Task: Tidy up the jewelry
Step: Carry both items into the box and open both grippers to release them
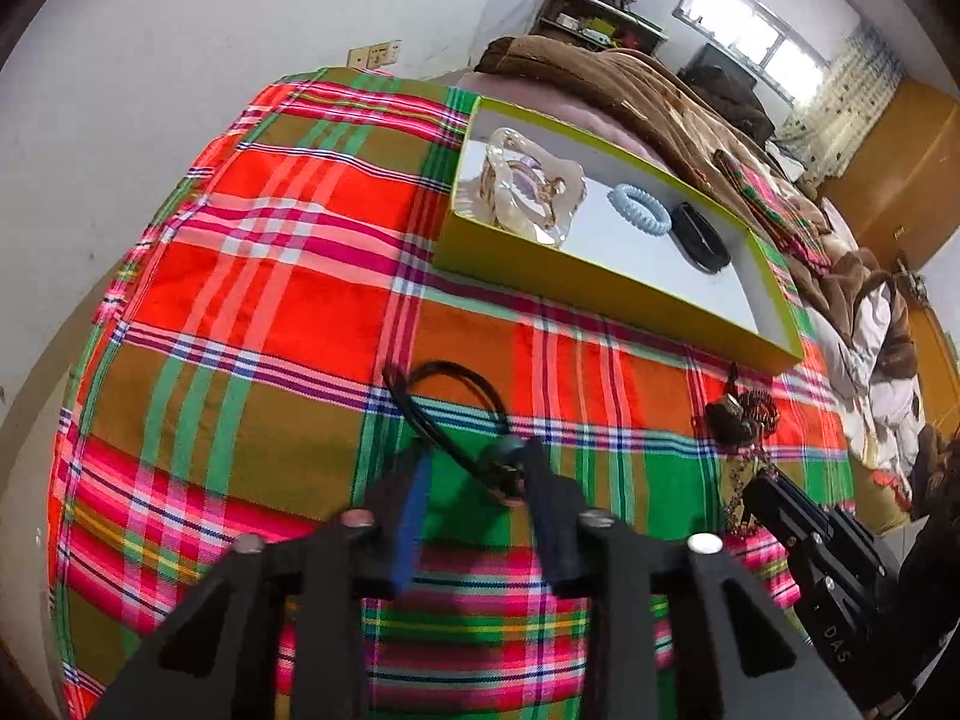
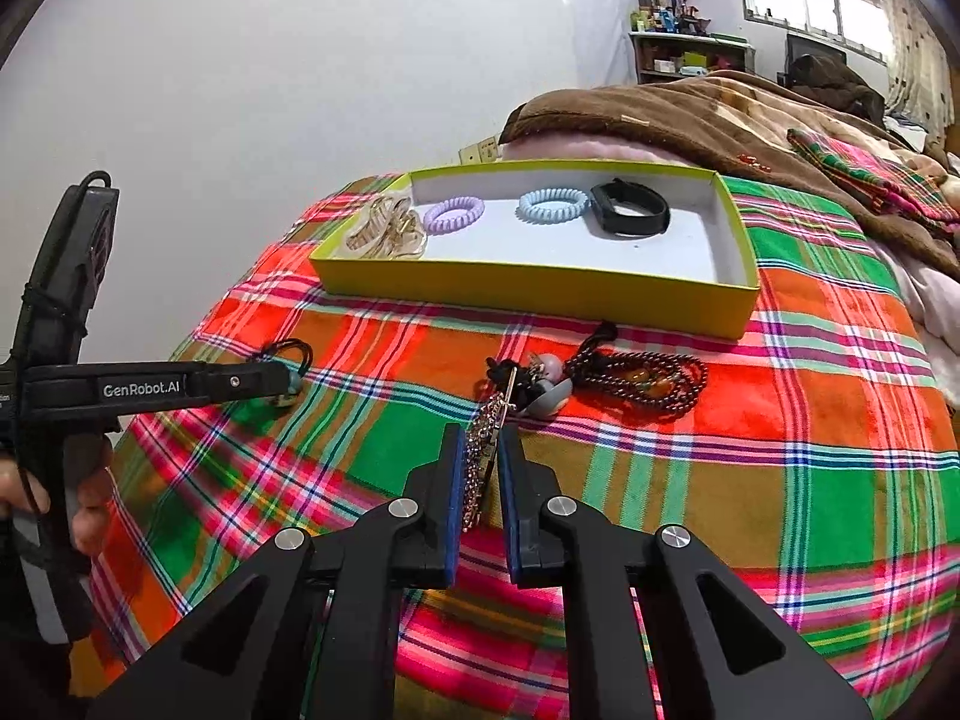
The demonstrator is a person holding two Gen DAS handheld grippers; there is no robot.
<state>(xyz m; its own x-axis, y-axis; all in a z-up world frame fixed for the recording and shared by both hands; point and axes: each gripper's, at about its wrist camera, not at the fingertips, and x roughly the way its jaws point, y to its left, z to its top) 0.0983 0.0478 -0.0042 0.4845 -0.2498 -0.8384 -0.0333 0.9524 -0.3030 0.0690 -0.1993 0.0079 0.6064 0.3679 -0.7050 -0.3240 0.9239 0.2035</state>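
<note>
A yellow-green tray (image 2: 540, 291) (image 1: 600, 276) on the plaid cloth holds a clear hair claw (image 2: 387, 228) (image 1: 528, 192), a purple coil tie (image 2: 454, 213), a blue coil tie (image 2: 553, 204) (image 1: 639, 208) and a black band (image 2: 630, 207) (image 1: 699, 234). My left gripper (image 1: 474, 468) (image 2: 288, 381) is open around a black cord pendant (image 1: 456, 414) on the cloth. My right gripper (image 2: 483, 456) is shut on a rhinestone hair clip (image 2: 480, 468). Dark beads (image 2: 636, 378) (image 1: 741, 414) and a grey clip (image 2: 549, 390) lie before the tray.
A brown blanket (image 2: 720, 114) and bedding lie behind the tray. A white wall stands to the left, and a shelf (image 2: 690, 48) and window at the back right. The cloth drops away at its left edge.
</note>
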